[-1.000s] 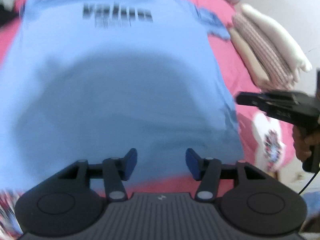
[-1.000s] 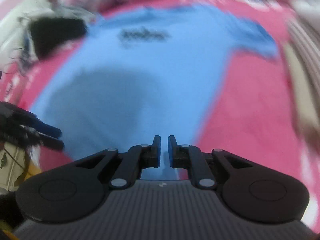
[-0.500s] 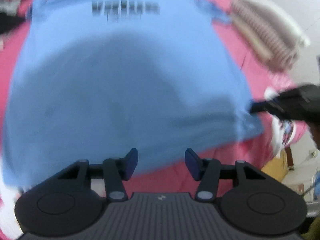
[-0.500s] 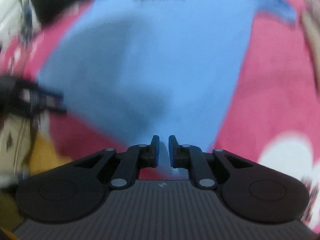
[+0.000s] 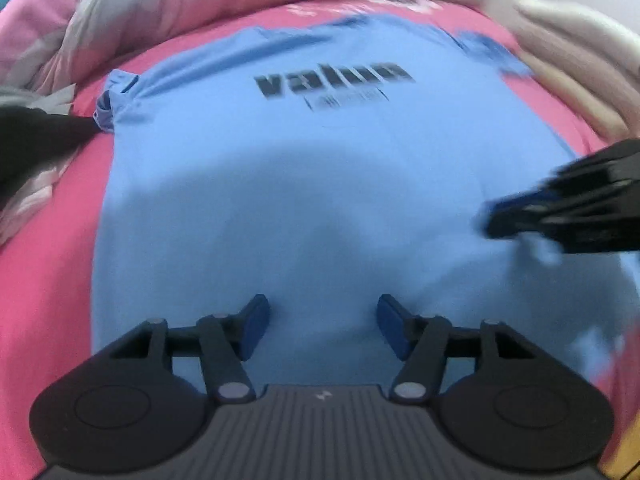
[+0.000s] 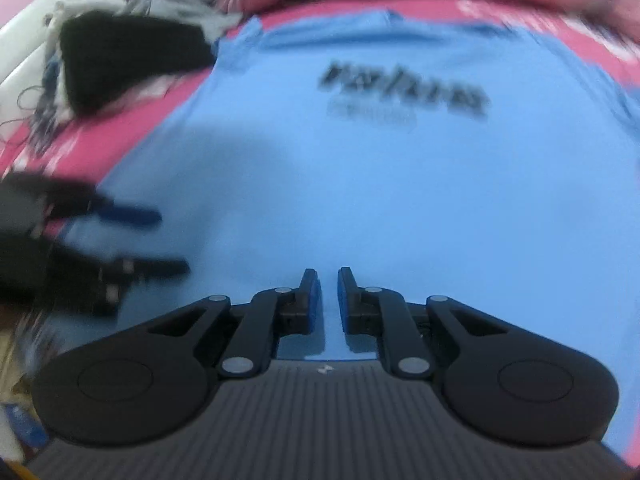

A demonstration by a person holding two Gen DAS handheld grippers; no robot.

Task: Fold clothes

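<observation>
Blue tee (image 5: 304, 184) lies flat on pink bed (image 5: 44, 288), long axis running away from both tongs w/ print at far end; left gripper (image 5: 320, 326) spread apart over near hem, right gripper (image 6: 328, 298) nearly closed, can't tell if it pinches cloth.

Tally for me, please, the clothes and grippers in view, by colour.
Blue T-shirt: 1
Black garment: 1
Cream and striped folded pile, pieces blurred together: 1
Black grippers, left and right: 2
Total: 5
</observation>
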